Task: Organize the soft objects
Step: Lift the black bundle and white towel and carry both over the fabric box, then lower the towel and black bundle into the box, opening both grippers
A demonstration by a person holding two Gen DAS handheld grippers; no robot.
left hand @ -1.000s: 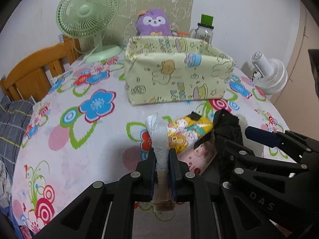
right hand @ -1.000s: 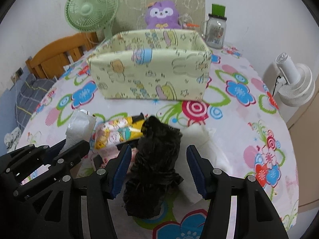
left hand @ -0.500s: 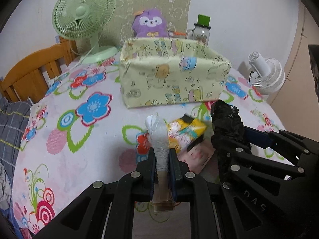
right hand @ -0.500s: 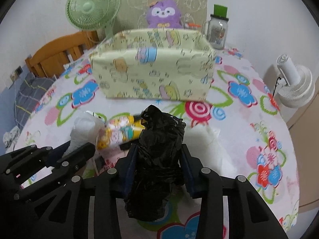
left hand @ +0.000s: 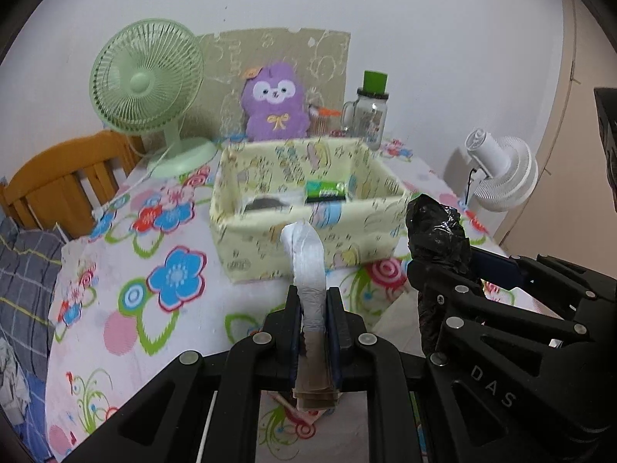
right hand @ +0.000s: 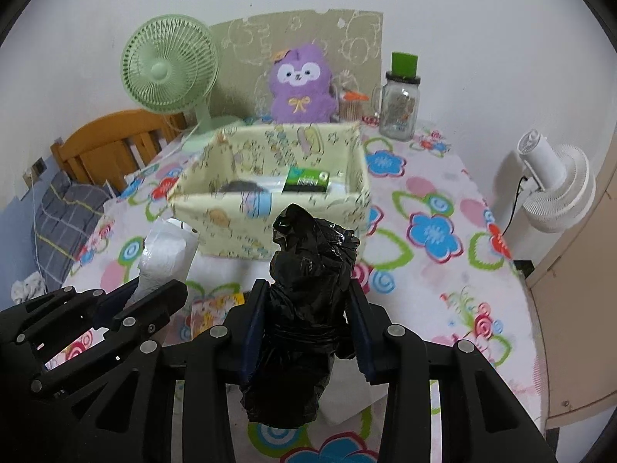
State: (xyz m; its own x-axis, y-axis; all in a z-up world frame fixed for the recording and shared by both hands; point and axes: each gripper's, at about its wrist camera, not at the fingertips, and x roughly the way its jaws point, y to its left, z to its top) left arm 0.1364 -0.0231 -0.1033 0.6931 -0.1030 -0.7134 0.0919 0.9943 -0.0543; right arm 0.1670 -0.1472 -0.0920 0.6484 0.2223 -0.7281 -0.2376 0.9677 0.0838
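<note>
- Black crumpled plastic bag (right hand: 308, 308) sits clamped between the right gripper (right hand: 306, 332) pads, jaws partly apart around its bulk; it is in the air just in front of the yellow fabric storage box (left hand: 308, 231).
- White rolled plastic bag (left hand: 306, 266) is pinched by the left gripper (left hand: 313, 328), jaws nearly fully together on the thin roll; its top droops toward the box.
- Box already holds a green packet (left hand: 327, 190) and a dark item I can't identify.
- Risk: the black bag is slick and springy and only its middle is squeezed, so it could slip or puff out before it is over the box rim.
- Risk: the white roll is floppy; its drooping end could catch the near wall of the box and fold outside on release.
- Risk: the two grippers are close side by side in front of the box, so a converging move could knock them together or shove the soft-walled box back.
- Versus a second ago: both bags are off the floral tablecloth (left hand: 127, 308); right jaws went from open around the black bag to gripping it; both views now look over the rim into the box; the left grip is unchanged.
- Yellow snack pack (right hand: 216, 306) is still on the cloth in front of the box.
</note>
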